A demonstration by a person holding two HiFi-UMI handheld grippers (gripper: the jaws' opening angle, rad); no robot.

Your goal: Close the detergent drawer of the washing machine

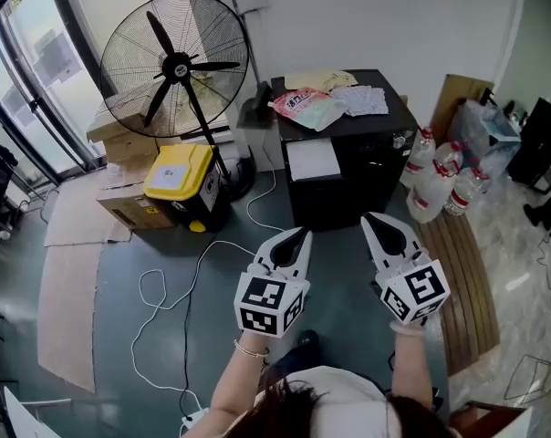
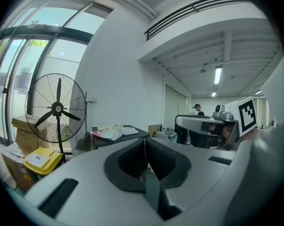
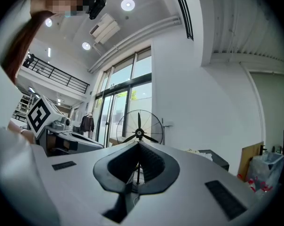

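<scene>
Detergent drawer (image 1: 312,160), likely the white tray jutting near-left from the far black washing machine (image 1: 371,167), should slide lightly; I'd push its stiff front. My left tongs (image 1: 296,240) and right tongs (image 1: 376,224) are together, empty.

White drawer (image 1: 312,160) out of black washing machine (image 1: 371,176)
</scene>
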